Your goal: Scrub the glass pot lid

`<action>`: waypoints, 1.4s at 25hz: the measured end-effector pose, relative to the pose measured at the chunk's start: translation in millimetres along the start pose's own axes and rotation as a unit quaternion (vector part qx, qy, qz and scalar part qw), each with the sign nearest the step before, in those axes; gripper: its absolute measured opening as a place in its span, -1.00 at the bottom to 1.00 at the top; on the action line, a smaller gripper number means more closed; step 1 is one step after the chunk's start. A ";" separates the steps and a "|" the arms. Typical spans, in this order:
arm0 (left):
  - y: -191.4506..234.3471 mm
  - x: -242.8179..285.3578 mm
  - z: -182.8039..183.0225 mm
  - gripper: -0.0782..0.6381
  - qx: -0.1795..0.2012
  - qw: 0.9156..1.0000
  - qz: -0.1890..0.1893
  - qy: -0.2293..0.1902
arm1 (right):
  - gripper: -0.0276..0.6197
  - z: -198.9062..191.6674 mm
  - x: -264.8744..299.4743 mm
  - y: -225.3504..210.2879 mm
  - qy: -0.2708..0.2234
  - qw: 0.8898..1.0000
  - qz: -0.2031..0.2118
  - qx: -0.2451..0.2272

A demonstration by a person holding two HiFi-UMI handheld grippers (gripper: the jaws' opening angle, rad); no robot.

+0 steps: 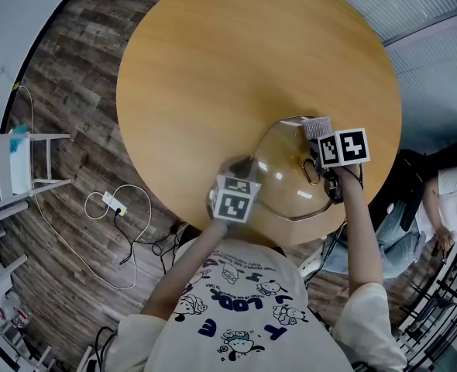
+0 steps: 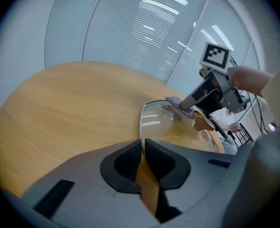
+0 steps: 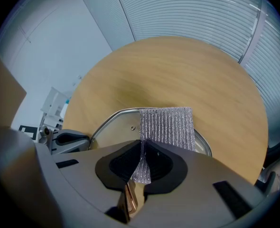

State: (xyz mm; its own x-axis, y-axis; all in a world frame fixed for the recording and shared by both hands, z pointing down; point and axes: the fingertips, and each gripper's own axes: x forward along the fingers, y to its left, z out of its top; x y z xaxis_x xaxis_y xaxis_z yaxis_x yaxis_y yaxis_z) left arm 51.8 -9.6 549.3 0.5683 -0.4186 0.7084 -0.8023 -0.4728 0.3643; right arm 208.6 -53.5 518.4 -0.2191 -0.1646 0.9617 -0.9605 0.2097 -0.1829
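- In the head view the marker cubes cover both pairs of jaws.
- My left gripper (image 2: 142,148) pinches the near-left rim of the glass pot lid (image 2: 178,125), which lies at the table's (image 1: 236,68) near edge.
- My right gripper (image 3: 143,148) pinches a silver mesh cloth (image 3: 167,127) draped over the lid's far rim.

Glossy glass lid (image 1: 286,169) with metal rim, ribbed silvery cloth (image 3: 167,127), smooth matt wooden table (image 1: 236,68)

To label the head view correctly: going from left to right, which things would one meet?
white rack → power strip → left tool → glass pot lid → right tool, holding the scrubbing cloth → seated person
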 end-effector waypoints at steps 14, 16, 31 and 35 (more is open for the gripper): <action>-0.2 -1.8 -0.3 -0.69 -0.002 1.000 0.000 0.009 | -0.77 -33.5 -13.2 -36.7 -0.002 0.998 -0.029 0.046; -0.1 -1.6 0.2 -0.69 -0.001 1.000 0.000 0.008 | -0.77 -38.7 -15.0 -40.1 -0.004 0.998 -0.031 0.055; 2.1 3.0 -0.2 -0.69 -0.011 1.000 -0.001 0.010 | -0.77 -71.5 -23.0 -51.4 -0.004 0.996 -0.047 0.080; 2.8 0.8 2.6 -0.69 -0.009 1.000 -0.002 0.013 | -0.78 -81.9 -23.6 -50.9 -0.001 0.995 -0.049 0.083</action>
State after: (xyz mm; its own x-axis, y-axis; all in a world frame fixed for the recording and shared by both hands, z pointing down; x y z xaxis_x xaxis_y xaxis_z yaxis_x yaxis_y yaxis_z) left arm 50.5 -13.2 549.4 0.5662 -0.3962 0.7228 -0.8037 -0.4602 0.3772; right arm 276.7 18.6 521.7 -0.1224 -0.1793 0.9762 -0.9925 0.0295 -0.1190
